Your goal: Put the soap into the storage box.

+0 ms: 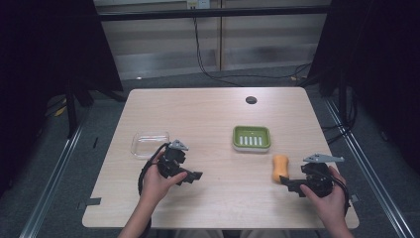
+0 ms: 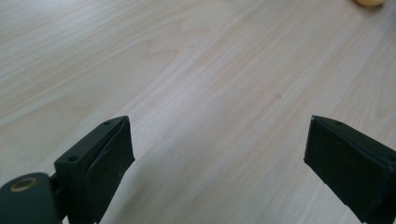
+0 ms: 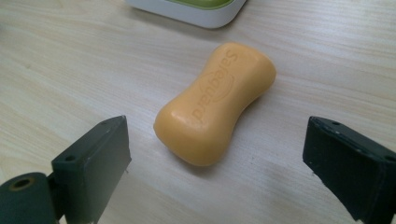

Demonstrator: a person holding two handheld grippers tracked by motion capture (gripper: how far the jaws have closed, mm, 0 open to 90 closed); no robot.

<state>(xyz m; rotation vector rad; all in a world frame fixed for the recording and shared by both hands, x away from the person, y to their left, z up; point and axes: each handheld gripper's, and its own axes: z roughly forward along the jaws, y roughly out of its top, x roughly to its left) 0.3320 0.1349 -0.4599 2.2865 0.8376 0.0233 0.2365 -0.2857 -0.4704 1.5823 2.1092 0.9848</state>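
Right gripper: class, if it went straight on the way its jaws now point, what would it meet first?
The right gripper is open and aimed at the soap, which lies just ahead between its jaws, so it would likely meet the soap first. The soap dish lies beyond.

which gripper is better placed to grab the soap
Right. The right gripper sits just beside the soap, and its view shows the bar lying ahead between its open jaws. The left gripper is further off, open over bare table.
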